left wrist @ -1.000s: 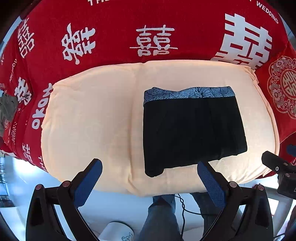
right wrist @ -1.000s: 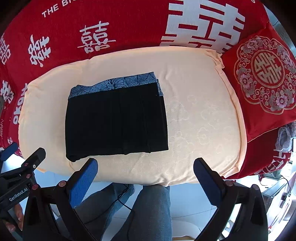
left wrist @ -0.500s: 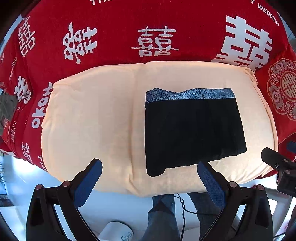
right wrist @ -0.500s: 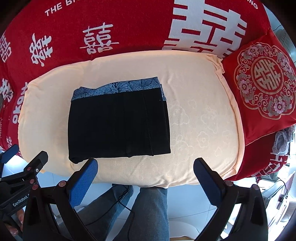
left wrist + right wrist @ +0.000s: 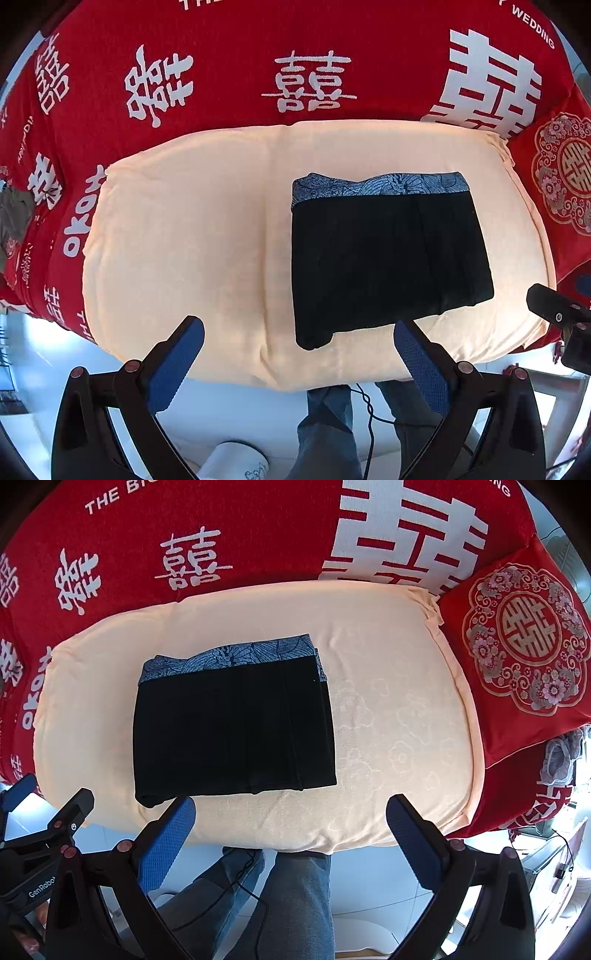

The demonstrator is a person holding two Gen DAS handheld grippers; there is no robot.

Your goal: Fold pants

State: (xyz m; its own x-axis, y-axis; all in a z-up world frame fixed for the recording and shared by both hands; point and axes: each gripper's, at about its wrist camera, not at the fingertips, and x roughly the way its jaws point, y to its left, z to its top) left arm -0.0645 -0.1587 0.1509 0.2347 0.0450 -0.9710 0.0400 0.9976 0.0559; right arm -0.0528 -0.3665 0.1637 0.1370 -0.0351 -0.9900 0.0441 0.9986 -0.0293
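Observation:
Black pants (image 5: 388,258) (image 5: 236,734) with a blue patterned waistband lie folded into a flat rectangle on a cream cushion (image 5: 192,240) (image 5: 399,716). My left gripper (image 5: 297,334) hovers open above the cushion's near edge, just in front of the pants' near left corner, with nothing between its blue pads. Over the same near edge my right gripper (image 5: 290,814) is held open, in front of the pants' near right side, and grips nothing. The left gripper's body (image 5: 40,845) shows at the lower left of the right wrist view.
A red blanket (image 5: 229,74) with white characters covers the sofa behind the cushion. A red embroidered pillow (image 5: 524,638) leans at the right. A person's legs in jeans (image 5: 295,897) stand below the cushion edge. A black cable (image 5: 369,410) hangs there.
Both grippers have drawn back slightly from the sofa, so the cushion and pants sit a little farther away and lower in the frames. The pants lie unchanged.

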